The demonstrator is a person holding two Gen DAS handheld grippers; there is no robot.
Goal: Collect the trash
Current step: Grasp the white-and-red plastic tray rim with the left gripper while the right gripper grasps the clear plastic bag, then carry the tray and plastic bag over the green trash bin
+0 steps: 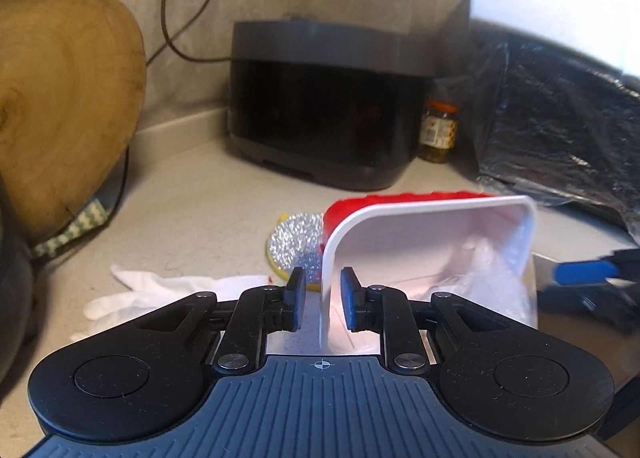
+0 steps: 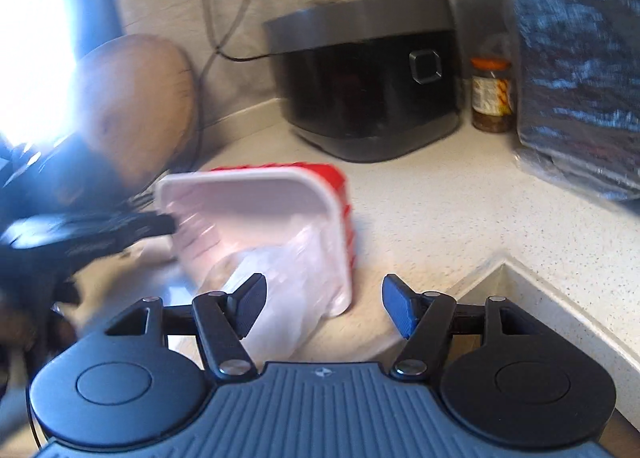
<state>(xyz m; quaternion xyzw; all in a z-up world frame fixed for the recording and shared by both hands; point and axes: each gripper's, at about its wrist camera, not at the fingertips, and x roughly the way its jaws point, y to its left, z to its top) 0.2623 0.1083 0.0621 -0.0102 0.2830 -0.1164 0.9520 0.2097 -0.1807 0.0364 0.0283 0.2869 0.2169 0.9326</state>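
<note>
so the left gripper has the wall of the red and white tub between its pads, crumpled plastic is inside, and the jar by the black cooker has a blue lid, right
Not quite: the jar has an orange lid, not blue, as the right wrist view shows. The rest holds: the left gripper has the wall of the tub between its pads, crumpled plastic lies inside, and the jar stands beside the black cooker.

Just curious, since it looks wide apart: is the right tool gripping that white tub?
No, the right gripper has its fingers spread open, with the white tub and clear plastic wrap just ahead, unpinched.
</note>
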